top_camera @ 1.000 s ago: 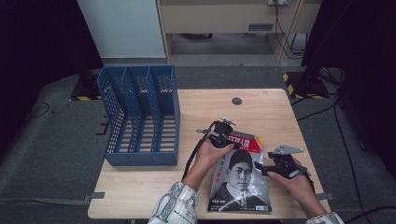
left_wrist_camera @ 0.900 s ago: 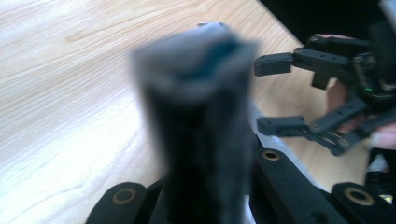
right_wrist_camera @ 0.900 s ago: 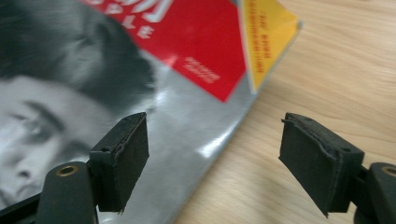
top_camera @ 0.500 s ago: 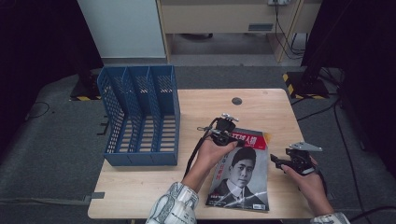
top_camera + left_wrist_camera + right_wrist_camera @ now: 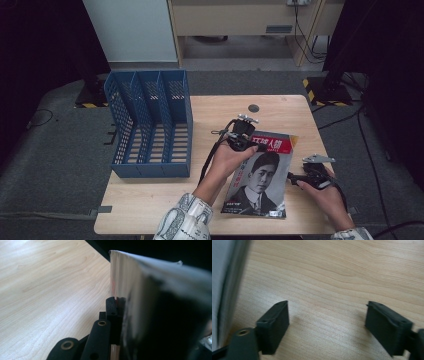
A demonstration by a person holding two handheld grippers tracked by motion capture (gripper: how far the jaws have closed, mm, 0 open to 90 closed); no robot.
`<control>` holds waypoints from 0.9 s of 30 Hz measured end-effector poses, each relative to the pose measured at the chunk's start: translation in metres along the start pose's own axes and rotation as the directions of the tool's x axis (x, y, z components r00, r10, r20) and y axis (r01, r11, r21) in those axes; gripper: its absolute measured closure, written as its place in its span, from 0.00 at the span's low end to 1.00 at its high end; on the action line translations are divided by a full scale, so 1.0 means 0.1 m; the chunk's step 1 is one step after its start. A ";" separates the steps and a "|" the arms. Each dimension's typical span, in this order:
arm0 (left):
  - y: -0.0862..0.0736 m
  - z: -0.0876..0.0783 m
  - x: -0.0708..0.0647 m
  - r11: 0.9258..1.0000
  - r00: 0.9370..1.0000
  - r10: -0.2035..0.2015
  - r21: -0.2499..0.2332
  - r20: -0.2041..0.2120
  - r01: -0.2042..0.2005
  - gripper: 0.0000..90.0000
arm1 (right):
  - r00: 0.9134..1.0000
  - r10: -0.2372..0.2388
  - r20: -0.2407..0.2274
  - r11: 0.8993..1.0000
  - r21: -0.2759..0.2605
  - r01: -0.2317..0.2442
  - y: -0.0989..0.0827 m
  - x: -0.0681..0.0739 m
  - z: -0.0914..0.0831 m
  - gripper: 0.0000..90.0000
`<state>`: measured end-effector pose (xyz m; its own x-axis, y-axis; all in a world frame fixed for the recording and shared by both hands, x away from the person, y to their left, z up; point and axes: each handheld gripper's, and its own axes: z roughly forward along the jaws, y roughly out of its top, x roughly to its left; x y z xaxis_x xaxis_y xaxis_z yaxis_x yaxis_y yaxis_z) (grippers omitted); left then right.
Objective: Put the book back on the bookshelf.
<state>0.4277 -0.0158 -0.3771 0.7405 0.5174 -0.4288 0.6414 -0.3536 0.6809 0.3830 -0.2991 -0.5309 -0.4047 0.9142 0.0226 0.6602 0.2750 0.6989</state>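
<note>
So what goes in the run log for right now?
left claw: shut on magazine, far edge lifted | right claw: open, nothing between, jaws just opening | file rack: no magazine inside

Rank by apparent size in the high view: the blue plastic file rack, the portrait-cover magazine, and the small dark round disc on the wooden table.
1. Blue plastic file rack, largest.
2. Portrait-cover magazine, tilted up in the left gripper, so it may look foreshortened.
3. Small dark round disc, far smallest.
</note>
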 end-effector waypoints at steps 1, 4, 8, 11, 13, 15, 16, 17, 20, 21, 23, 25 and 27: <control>0.01 -0.03 0.00 1.000 1.000 -0.006 -0.009 0.004 0.006 0.96 | 1.000 0.006 -0.001 1.000 0.002 -0.006 0.00 0.01 0.01 0.20; 0.04 -0.10 -0.01 1.000 1.000 -0.015 -0.025 0.010 0.015 0.96 | 1.000 -0.024 0.000 1.000 -0.004 0.024 -0.01 0.05 0.04 0.17; 0.09 -0.21 -0.03 0.998 0.999 -0.026 -0.053 0.028 0.027 0.96 | 0.999 -0.033 -0.007 0.999 -0.010 0.033 -0.02 0.08 0.04 0.17; 0.12 -0.29 -0.04 0.997 0.999 -0.035 -0.072 0.038 0.038 0.96 | 1.000 -0.027 -0.005 0.999 -0.017 0.027 -0.02 0.08 0.05 0.16; 0.15 -0.35 -0.06 0.996 0.999 -0.031 -0.078 0.033 0.034 0.96 | 1.000 -0.028 -0.006 0.999 -0.018 0.028 -0.02 0.08 0.05 0.16; 0.17 -0.40 -0.07 0.996 0.999 -0.030 -0.087 0.032 0.032 0.96 | 1.000 -0.026 -0.006 0.999 -0.018 0.026 -0.02 0.08 0.05 0.16; 0.18 -0.43 -0.08 0.995 0.999 -0.029 -0.096 0.033 0.032 0.96 | 1.000 -0.027 -0.006 0.999 -0.019 0.026 -0.02 0.08 0.05 0.16; 0.20 -0.46 -0.08 0.994 0.999 -0.030 -0.103 0.038 0.033 0.96 | 1.000 -0.026 -0.006 0.999 -0.019 0.026 -0.02 0.08 0.05 0.16; 0.22 -0.52 -0.09 0.993 0.999 -0.030 -0.115 0.033 0.033 0.96 | 1.000 -0.025 -0.005 0.999 -0.021 0.025 -0.03 0.08 0.05 0.16; 0.23 -0.54 -0.10 0.993 0.999 -0.031 -0.117 0.032 0.034 0.96 | 1.000 -0.025 -0.006 0.999 -0.022 0.025 -0.03 0.08 0.05 0.16; 0.25 -0.58 -0.09 0.991 0.999 -0.033 -0.126 0.031 0.036 0.96 | 1.000 -0.025 -0.005 0.999 -0.022 0.025 -0.03 0.08 0.05 0.16; 0.25 -0.61 -0.08 0.990 0.999 -0.036 -0.136 0.036 0.041 0.96 | 1.000 -0.026 -0.005 0.999 -0.024 0.026 -0.03 0.08 0.05 0.16; 0.25 -0.66 -0.07 0.988 0.998 -0.045 -0.147 0.036 0.049 0.96 | 1.000 -0.027 -0.004 0.999 -0.024 0.027 -0.03 0.08 0.05 0.16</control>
<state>0.4253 0.0228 -0.3181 0.7178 0.5044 -0.4798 0.6409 -0.2095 0.7385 0.3810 -0.2907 -0.5363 -0.4251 0.9051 0.0068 0.6336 0.2922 0.7164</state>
